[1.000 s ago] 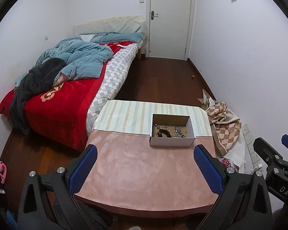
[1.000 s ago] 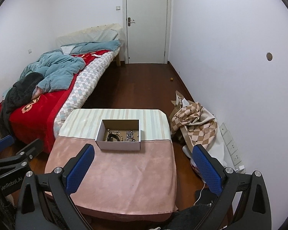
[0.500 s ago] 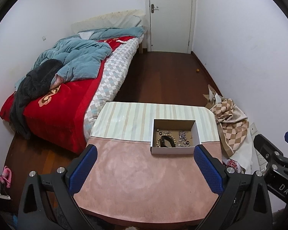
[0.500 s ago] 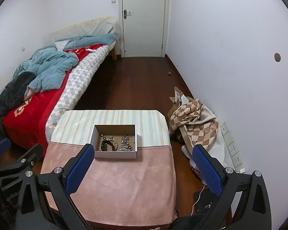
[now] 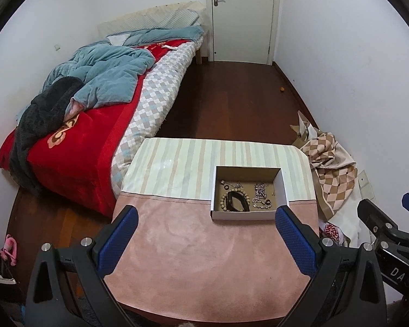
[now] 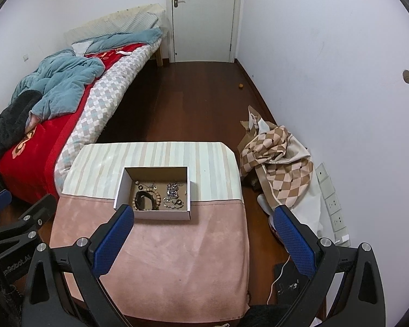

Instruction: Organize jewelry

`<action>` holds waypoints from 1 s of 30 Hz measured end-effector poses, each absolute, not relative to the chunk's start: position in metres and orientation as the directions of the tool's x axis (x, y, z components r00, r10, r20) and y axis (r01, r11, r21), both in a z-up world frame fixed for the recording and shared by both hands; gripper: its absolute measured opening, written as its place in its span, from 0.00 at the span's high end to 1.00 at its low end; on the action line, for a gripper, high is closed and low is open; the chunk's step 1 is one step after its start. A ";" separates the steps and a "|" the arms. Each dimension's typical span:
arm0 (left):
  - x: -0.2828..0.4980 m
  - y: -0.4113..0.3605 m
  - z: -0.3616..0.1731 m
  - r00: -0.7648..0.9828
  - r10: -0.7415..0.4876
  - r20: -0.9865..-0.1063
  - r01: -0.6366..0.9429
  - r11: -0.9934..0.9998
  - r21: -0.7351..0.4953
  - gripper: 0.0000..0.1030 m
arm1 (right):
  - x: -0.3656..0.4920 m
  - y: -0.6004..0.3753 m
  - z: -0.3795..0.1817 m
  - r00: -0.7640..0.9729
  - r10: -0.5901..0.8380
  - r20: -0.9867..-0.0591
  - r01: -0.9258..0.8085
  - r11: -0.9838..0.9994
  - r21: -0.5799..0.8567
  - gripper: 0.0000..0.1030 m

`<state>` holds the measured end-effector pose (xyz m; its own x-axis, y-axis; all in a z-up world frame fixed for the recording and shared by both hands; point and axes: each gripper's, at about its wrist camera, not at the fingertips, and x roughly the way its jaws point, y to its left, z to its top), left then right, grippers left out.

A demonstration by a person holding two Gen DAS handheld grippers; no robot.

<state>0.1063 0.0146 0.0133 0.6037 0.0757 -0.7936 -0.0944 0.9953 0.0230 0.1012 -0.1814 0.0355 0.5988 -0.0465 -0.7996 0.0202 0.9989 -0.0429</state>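
Bedroom setup today: white walls, closed door (image 5: 242,16) at the far end, dark wood floor (image 5: 231,95), and an unmade bed (image 5: 101,103) along my left with a red blanket and a blue quilt bunched on top. Checkered cloth (image 6: 278,158) is dumped on the floor by the right wall, next to some wall sockets.

Work surface is a small table (image 5: 204,259) with a pink fuzzy cloth on the near half and a striped one on the far half. That fuzzy nap looks grippy, so I'm guessing things won't slide much on it, though thin chains could snag.

Sitting right on the seam between the two cloths is a shallow cardboard box (image 5: 245,215), open top, with the jewelry inside. I can make out a beaded bracelet (image 6: 157,196) around something dark on the left side, and a tangle of silvery chains (image 6: 173,190) on the right. A couple of small bits are too tiny to identify.

Handling-wise, it's all light. Beads are hard and round, probably slippery, so I'd pinch across the strand where it lies free. Chains are limp and will likely drag their neighbours up, so grab a loose end.

Both my left gripper (image 5: 204,241) and right gripper (image 6: 201,241) are spread wide, holding nothing, hovering short of the box.
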 end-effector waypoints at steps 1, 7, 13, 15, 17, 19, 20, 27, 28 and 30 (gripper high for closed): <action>0.107 0.014 0.012 0.600 0.071 -0.797 -0.091 0.996 0.020 0.00 | 0.102 -0.181 0.035 0.596 -0.048 -0.801 0.021 0.999 -0.044 0.00; 0.108 0.013 0.010 0.594 0.067 -0.802 -0.086 0.996 0.019 0.00 | 0.101 -0.180 0.030 0.585 -0.049 -0.810 0.014 0.999 -0.051 0.00; 0.107 0.015 0.008 0.593 0.068 -0.802 -0.094 0.995 0.015 0.00 | 0.101 -0.178 0.031 0.581 -0.047 -0.813 0.003 0.998 -0.056 0.00; 0.105 0.016 0.006 0.591 0.068 -0.803 -0.098 0.995 0.012 0.00 | 0.100 -0.177 0.032 0.582 -0.048 -0.812 0.000 0.998 -0.059 0.00; 0.103 0.019 0.005 0.590 0.068 -0.804 -0.101 0.995 0.009 0.00 | 0.100 -0.176 0.032 0.582 -0.048 -0.812 -0.002 0.998 -0.060 0.00; 0.102 0.021 0.003 0.586 0.065 -0.808 -0.105 0.994 0.003 0.00 | 0.100 -0.176 0.032 0.580 -0.045 -0.814 -0.005 0.998 -0.059 0.00; 0.102 0.022 0.003 0.586 0.066 -0.808 -0.108 0.994 0.003 0.00 | 0.100 -0.175 0.032 0.579 -0.045 -0.814 -0.006 0.998 -0.060 0.00; 0.098 0.025 0.007 0.593 0.071 -0.802 -0.114 0.993 0.004 0.00 | 0.097 -0.174 0.034 0.583 -0.041 -0.812 -0.007 0.998 -0.056 0.00; 0.098 0.025 0.008 0.595 0.070 -0.800 -0.113 0.994 0.003 0.00 | 0.097 -0.175 0.034 0.583 -0.040 -0.811 -0.007 0.998 -0.055 0.00; 0.097 0.025 0.009 0.598 0.071 -0.798 -0.114 0.993 0.003 0.00 | 0.096 -0.175 0.036 0.586 -0.040 -0.809 -0.006 0.999 -0.053 0.00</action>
<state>0.0972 0.0247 0.0091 0.5983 0.0711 -0.7981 -0.1140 0.9935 0.0030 0.0958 -0.1746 0.0357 0.5860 -0.0400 -0.8093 -0.0057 0.9986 -0.0534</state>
